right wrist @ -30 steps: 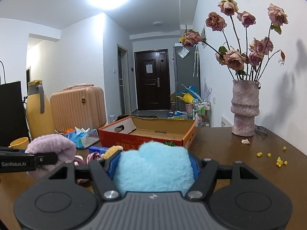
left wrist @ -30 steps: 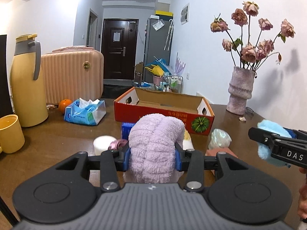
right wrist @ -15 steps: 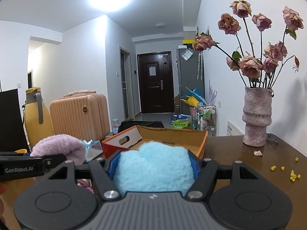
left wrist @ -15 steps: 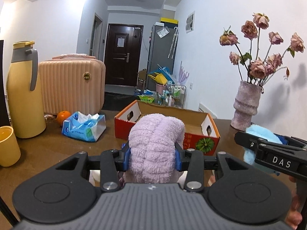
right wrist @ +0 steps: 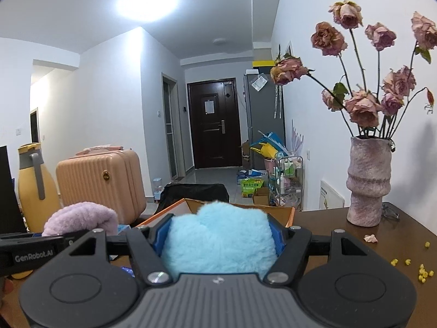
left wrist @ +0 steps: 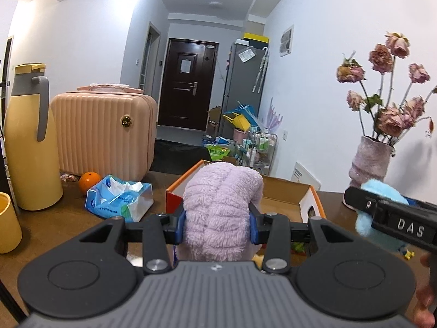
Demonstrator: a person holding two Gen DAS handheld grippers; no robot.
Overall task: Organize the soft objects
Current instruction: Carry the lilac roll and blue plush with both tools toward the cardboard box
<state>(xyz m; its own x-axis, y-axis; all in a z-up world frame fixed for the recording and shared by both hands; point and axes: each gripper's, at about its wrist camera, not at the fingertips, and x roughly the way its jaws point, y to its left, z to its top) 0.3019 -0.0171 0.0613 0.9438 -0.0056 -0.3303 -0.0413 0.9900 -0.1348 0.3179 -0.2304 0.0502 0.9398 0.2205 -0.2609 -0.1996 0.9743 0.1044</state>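
Your left gripper (left wrist: 217, 228) pinches the lilac plush (left wrist: 218, 207) between its blue pads, held up just near of the open cardboard box (left wrist: 284, 192). To its right, your right gripper (right wrist: 220, 242) squeezes the blue plush (right wrist: 218, 237), near the vase (right wrist: 367, 180).

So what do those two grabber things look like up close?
Both are black plastic. Each has a ribbed grey body with two big round discs, silver screws, and blue pads on the fingers. The left gripper has white letters reading "GenRobot.AI" on its side, seen from the right camera. The right gripper says "DAS" on its side, seen from the left camera.
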